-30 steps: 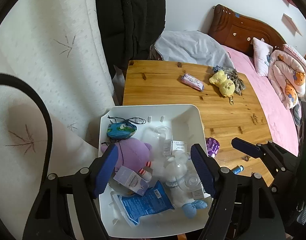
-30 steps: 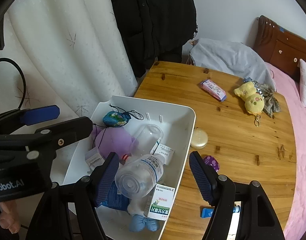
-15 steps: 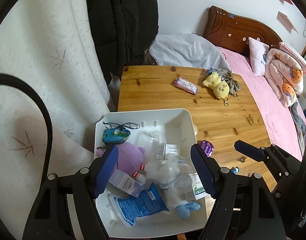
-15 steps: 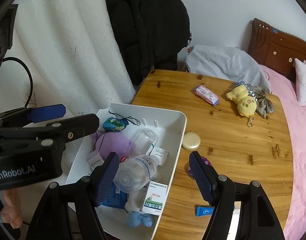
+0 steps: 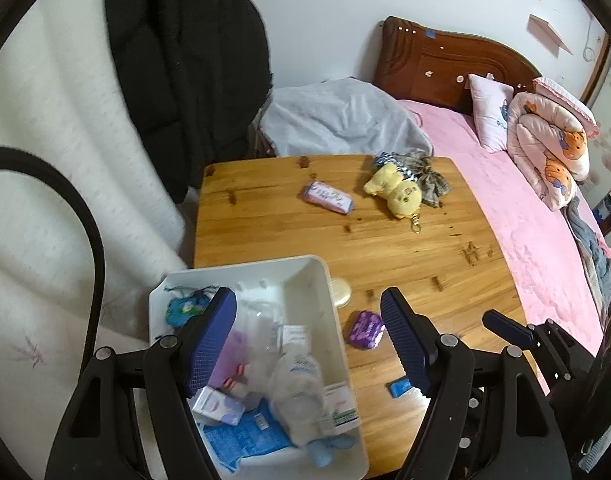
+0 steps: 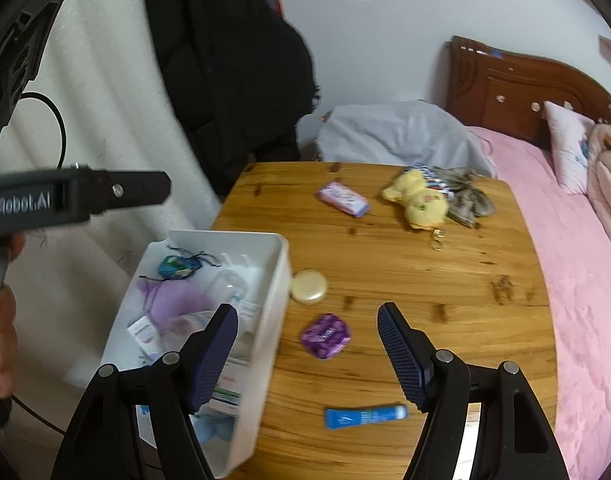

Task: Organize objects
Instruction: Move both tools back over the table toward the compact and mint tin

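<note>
Both tongs are spread wide and hold nothing: the left tongs (image 5: pixel 309 344) hang over the near end of the white bin (image 5: pixel 325 280), the right tongs (image 6: pixel 307 356) over bare tabletop (image 6: pixel 405 264) just right of the bin.

The bin sits at the tabletop's near left corner, already heaped with a clear bottle (image 5: pixel 295 392), a purple plush (image 6: pixel 173 304), small boxes and a blue packet. Outside it are a purple pouch (image 6: pixel 326 336) and a round cream tin (image 6: pixel 309 286) just beside the bin wall, a blue tube (image 6: pixel 366 416) near the front edge, and well apart at the far end a pink packet (image 6: pixel 344 199), a yellow plush (image 6: pixel 419 200) and a grey checked cloth (image 6: pixel 465 196).

The risks, as I judge them: the pouch is flat and slick-looking, so the tongs may skid off rather than pinch it; the bin seems to overhang the corner (hard to be sure), and a knock could tip it; the heap may spill if more is dropped on top.

The tube lies flat, its long axis running left to right across the right view. The pink packet lies diagonally, from far left to near right.
</note>
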A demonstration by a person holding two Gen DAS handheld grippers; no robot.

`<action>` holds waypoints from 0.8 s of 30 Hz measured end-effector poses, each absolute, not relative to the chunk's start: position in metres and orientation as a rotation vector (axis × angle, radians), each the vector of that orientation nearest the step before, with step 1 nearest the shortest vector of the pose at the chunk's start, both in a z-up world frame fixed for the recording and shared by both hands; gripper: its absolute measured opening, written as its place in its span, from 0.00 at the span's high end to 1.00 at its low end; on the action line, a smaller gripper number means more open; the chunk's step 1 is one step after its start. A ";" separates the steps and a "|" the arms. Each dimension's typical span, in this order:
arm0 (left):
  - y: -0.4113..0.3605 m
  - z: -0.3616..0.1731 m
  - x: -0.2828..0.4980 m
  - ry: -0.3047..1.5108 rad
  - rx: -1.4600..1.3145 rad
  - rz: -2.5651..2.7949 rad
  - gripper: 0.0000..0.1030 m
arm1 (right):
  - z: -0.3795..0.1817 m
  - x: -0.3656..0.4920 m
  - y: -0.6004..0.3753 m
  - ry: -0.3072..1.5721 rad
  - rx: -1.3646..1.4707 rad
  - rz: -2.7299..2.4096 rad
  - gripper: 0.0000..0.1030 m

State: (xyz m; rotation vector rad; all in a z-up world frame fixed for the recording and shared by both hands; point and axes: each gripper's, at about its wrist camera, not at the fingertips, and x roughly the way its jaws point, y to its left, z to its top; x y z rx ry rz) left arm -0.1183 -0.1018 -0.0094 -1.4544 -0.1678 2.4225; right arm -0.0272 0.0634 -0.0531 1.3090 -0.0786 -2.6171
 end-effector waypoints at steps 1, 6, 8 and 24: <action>-0.097 -0.007 -0.121 -0.163 -1.451 2.423 0.24 | -0.054 -0.027 0.071 -0.086 1.310 -2.624 0.29; -0.072 -0.001 -0.133 -0.147 -1.439 2.418 0.24 | -0.065 -0.028 0.111 -0.130 1.339 -2.657 0.29; -0.062 -0.002 -0.139 -0.148 -1.456 2.403 0.24 | -0.071 -0.029 0.121 -0.135 1.359 -2.652 0.29; 0.028 -0.060 -0.177 0.300 -1.611 2.150 0.24 | -0.146 -0.046 0.131 -0.031 1.274 -2.381 0.25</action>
